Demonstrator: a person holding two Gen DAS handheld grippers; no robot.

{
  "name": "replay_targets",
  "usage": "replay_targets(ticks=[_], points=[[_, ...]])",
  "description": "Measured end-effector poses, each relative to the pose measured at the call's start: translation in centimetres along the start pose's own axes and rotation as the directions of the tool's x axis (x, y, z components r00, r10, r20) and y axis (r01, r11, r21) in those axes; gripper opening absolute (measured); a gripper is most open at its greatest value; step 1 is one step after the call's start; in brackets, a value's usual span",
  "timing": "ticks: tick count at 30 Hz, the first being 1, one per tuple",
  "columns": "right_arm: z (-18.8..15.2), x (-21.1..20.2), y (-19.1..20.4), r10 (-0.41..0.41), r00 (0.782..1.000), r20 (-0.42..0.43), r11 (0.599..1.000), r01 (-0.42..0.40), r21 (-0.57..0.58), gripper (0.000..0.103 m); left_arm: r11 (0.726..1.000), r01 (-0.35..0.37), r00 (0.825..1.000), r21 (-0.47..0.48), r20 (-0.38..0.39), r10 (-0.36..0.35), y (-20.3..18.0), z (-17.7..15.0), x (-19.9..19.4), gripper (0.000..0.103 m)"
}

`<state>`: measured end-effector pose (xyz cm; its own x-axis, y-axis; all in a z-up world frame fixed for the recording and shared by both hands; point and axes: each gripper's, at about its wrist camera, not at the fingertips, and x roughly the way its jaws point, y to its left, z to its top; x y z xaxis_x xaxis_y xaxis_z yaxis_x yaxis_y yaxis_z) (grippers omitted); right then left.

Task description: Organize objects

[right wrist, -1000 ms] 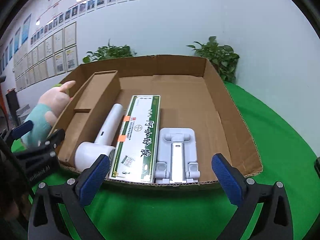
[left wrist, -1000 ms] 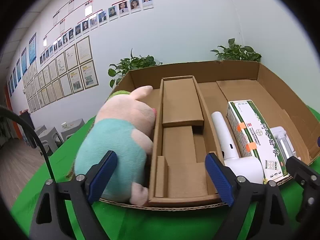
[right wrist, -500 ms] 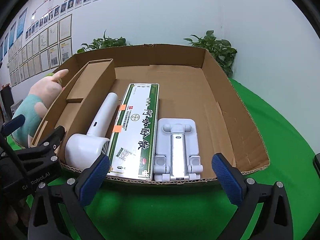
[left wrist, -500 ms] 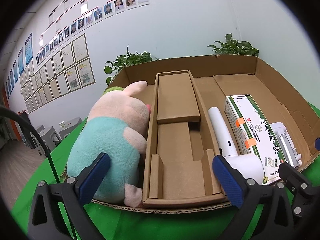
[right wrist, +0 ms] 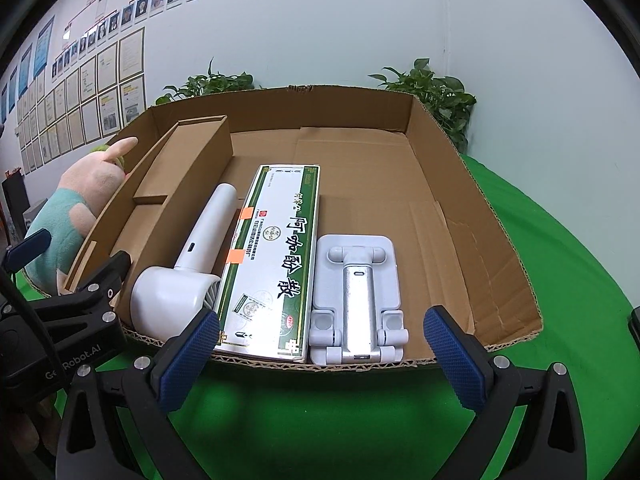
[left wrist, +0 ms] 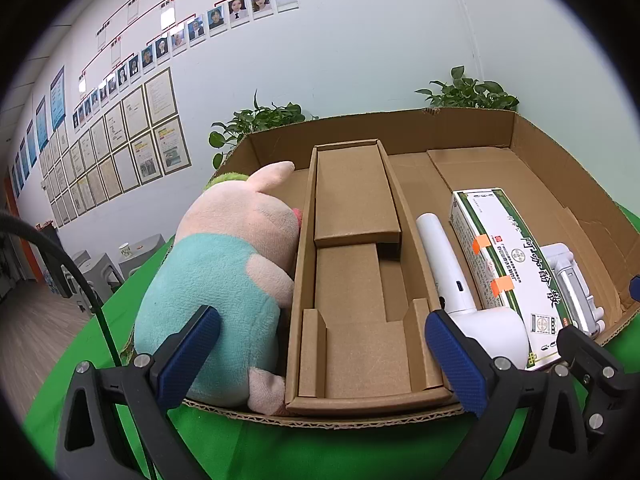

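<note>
A plush pig (left wrist: 224, 264) in a teal shirt lies in the left compartment of the cardboard box (left wrist: 400, 128), against a folded cardboard insert (left wrist: 356, 280). Right of the insert lie a white hair dryer (left wrist: 460, 280), a green-and-white carton (left wrist: 504, 252) and a white folding stand (left wrist: 572, 280). My left gripper (left wrist: 320, 360) hovers open at the box's near edge, its blue pads apart from the pig and holding nothing. My right gripper (right wrist: 320, 356) stands open before the carton (right wrist: 276, 256) and stand (right wrist: 356, 292), also holding nothing.
The box sits on a green table cover (right wrist: 560, 240). Its right half has bare floor (right wrist: 400, 168). Potted plants (right wrist: 432, 88) stand behind it against a white wall. The left gripper (right wrist: 68, 264) shows at the right view's left edge.
The left gripper's jaws spread wider, its left pad now clear of the pig. The right view has drawn a little closer to the box and tipped downward.
</note>
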<state>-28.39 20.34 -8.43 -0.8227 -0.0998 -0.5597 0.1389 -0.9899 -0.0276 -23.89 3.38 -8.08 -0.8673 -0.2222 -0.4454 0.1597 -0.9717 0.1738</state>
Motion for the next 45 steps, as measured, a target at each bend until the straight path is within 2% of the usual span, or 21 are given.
replay_targets(ticks=[45], points=[[0.01,-0.15,0.23,0.001,1.0,0.0,1.0,-0.001,0.002,0.103,1.0,-0.004,1.0,0.003,-0.001,0.004,0.12,-0.16,-0.26,0.102]])
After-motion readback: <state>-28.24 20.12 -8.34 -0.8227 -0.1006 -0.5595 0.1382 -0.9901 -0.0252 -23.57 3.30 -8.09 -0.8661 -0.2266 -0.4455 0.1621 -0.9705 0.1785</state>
